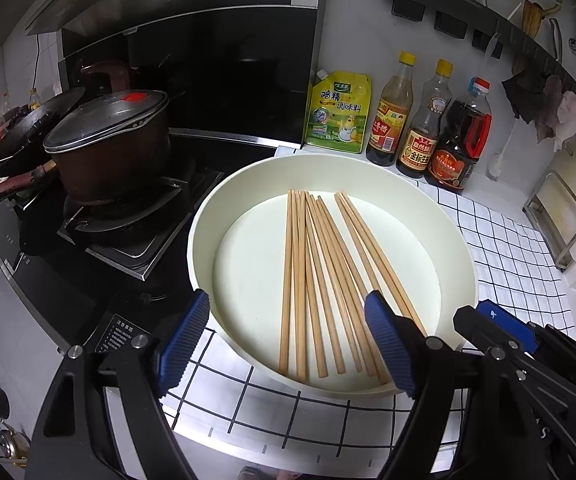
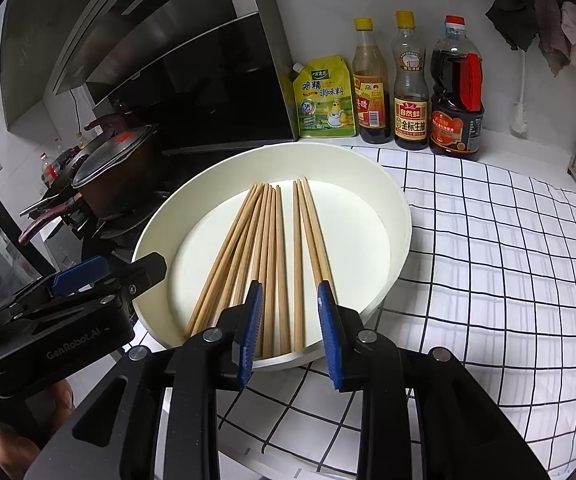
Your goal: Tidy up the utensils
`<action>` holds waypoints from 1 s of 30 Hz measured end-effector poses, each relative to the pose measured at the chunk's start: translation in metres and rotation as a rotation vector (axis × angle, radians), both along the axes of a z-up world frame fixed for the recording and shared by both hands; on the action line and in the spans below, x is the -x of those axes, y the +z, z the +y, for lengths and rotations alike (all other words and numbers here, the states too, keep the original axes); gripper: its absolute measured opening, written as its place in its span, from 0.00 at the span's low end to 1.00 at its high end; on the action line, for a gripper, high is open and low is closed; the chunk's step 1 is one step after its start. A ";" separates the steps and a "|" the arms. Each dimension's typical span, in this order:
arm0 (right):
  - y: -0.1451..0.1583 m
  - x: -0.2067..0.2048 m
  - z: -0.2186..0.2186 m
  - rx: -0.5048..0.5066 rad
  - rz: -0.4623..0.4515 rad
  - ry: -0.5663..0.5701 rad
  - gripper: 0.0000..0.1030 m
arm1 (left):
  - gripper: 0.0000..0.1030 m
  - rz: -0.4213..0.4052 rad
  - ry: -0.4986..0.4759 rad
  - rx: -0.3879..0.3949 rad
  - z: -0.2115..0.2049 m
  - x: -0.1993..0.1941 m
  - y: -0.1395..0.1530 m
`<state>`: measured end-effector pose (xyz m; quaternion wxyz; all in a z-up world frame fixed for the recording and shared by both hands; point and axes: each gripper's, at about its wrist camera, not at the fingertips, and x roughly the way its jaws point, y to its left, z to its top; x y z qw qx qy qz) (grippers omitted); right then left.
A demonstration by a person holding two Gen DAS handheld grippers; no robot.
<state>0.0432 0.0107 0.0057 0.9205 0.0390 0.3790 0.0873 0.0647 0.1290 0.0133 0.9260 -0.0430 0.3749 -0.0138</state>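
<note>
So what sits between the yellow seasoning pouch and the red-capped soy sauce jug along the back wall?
Two yellow-capped bottles stand between the yellow seasoning pouch and the red-capped jug, clearest in the right wrist view.

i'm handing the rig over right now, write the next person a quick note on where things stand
Left gripper: open, empty, low over the near edge of the white tray.
Right gripper: open, narrower gap, empty, at the tray's near rim with chopstick ends between its fingers, not gripped.
Chopsticks: all lying loose in the tray, a fanned main bunch plus a few set apart on the right.
The tray sits on the checked cloth, beside the stove, sauce bottles behind it.
Done: nothing picked up.
Left: gather the chopsticks and sort them; no holder in view.
</note>
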 end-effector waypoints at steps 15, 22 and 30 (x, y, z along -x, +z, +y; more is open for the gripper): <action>0.002 0.005 0.000 0.005 -0.003 -0.005 0.31 | 0.92 -0.008 0.033 -0.024 0.001 0.004 0.004; 0.001 0.005 -0.001 0.005 0.000 -0.008 0.31 | 0.93 0.011 0.051 -0.030 0.005 0.001 0.000; 0.000 0.005 -0.001 0.005 0.000 -0.008 0.31 | 0.93 0.008 0.059 -0.042 0.005 0.002 0.000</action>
